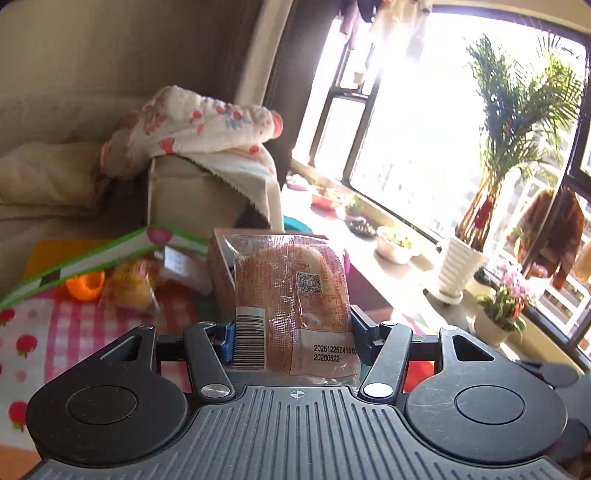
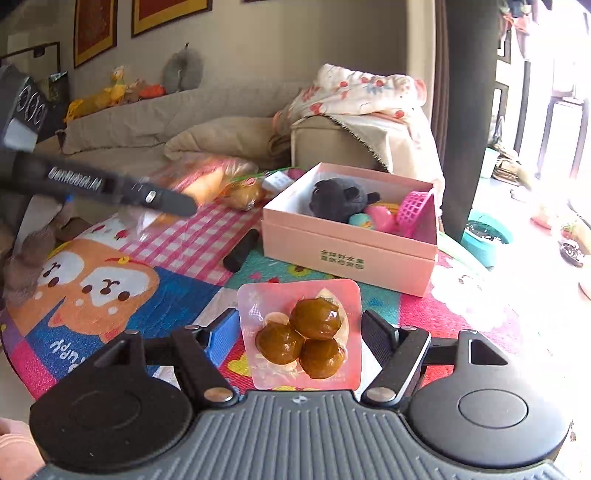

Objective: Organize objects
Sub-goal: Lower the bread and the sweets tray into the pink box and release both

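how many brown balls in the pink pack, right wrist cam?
3, inside the pink pack between the right gripper's fingers: one on top, one lower left, one lower right. More may hide behind.

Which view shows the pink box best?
The right wrist view: the pink box shows whole and open, with a dark plush and toys inside. The left wrist view shows only its edge behind the bread packet.

We were in a home's living room. A beige sofa (image 2: pixel 155 122) ran along the wall, with a flowered blanket (image 2: pixel 362 92) heaped on its arm and soft toys (image 2: pixel 122 88) lined along its back. Framed pictures (image 2: pixel 168 11) hung above. Potted plants (image 1: pixel 517 122) stood on the sunny window sill (image 1: pixel 406 258), and a children's cartoon mat (image 2: pixel 110 295) covered the worktop.
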`<state>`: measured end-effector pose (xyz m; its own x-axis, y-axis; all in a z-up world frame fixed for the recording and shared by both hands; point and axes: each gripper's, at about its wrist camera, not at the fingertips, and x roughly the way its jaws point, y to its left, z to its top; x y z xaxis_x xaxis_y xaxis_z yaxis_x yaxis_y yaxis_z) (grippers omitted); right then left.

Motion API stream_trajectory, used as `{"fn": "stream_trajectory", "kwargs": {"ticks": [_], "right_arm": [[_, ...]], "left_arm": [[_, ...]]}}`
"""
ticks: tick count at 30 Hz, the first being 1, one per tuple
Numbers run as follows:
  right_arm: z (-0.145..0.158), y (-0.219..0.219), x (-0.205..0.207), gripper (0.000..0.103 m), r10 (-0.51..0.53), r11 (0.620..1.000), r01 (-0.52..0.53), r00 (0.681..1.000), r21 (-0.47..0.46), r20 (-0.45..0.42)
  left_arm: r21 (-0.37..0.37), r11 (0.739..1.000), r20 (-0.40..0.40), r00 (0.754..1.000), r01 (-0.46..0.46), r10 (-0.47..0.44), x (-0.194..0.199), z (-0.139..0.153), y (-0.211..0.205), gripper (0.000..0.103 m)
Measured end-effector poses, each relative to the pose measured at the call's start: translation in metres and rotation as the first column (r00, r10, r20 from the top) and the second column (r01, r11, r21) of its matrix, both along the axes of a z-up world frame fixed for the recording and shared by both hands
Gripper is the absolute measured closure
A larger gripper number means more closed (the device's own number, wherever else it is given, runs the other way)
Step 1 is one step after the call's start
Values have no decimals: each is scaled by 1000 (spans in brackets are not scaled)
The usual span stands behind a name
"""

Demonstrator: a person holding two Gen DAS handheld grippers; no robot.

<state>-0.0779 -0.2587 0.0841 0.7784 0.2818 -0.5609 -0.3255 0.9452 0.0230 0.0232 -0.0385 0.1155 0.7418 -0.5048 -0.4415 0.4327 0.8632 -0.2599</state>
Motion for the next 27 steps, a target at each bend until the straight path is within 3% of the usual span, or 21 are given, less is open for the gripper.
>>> {"fn": "stream_trajectory", "kwargs": {"ticks": [5,7,10,11,13,17,19,23,25,27], "right_arm": [[1,-19,-7,31,-64,997,62,997,52,40],[-1,-25,-7,31,-86,994,84,995,65,41],[-3,-35,-6,31,-115,991,112,993,79,32],[-4,-38,-6,31,-122,990,120,992,81,32],[-6,-41,-4,31,-131,989,129,991,78,30],[-12,-41,6,31,-138,988,137,990,72,4],[-14,-39,10,31,-136,988,136,991,68,-2],[-17,-27,18,31,-128,990,129,992,57,-18],[-18,-20,20,31,-125,991,125,992,48,-20],[-19,-15,21,31,-125,991,126,992,36,-19]], "left_arm": [[-56,998,127,991,-40,47,61,-1,-53,41],[-21,999,62,997,-36,37,84,-18,-73,41],[88,996,-76,997,-2,9,108,-54,-97,40],[130,992,-89,996,3,9,109,-63,-99,36],[132,991,-58,998,-9,17,106,-66,-95,34],[23,998,-5,998,-59,59,91,-49,-63,38],[6,996,26,996,-86,86,88,-40,-52,38],[81,997,-59,998,8,-3,99,-53,-59,35],[138,990,-34,999,-18,23,97,-63,-65,36],[136,988,13,998,-68,67,92,-64,-62,40]]}}
